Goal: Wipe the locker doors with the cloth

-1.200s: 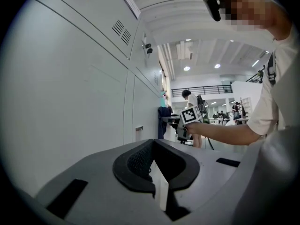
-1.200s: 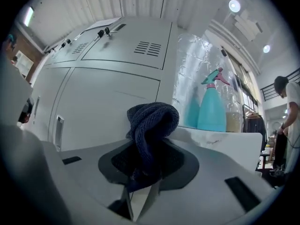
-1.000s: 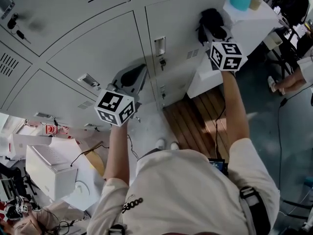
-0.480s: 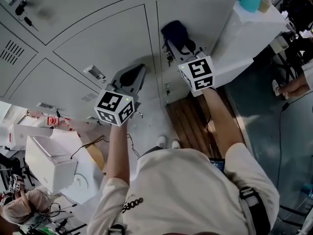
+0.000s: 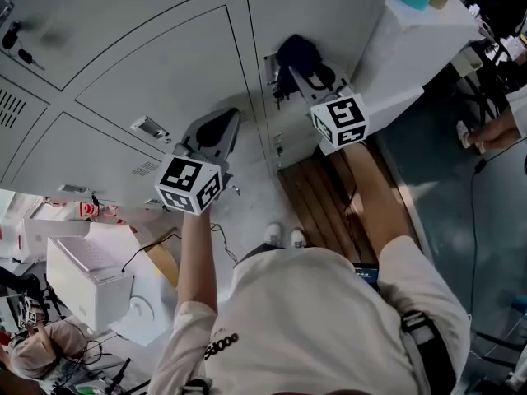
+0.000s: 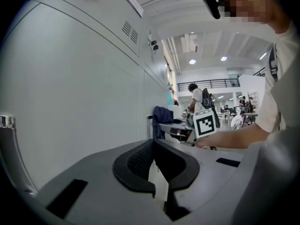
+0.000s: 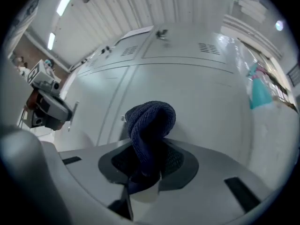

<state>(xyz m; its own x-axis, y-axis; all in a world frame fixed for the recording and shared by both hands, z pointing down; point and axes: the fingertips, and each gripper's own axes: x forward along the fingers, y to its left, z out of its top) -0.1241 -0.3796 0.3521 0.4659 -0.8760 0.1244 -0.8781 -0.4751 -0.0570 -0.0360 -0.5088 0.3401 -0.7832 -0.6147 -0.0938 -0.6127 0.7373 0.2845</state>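
Navy cloth (image 7: 150, 121) is clamped in the right tongs (image 7: 146, 172), held against a locker door (image 5: 329, 23). Left tongs (image 6: 156, 170) are clenched, empty. Wiping appears under way; finished door area cannot be judged.

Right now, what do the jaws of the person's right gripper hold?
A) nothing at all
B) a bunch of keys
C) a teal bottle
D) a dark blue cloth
D: in the right gripper view, the jaws of the right gripper are closed on a dark blue cloth, which bunches up in front of them.
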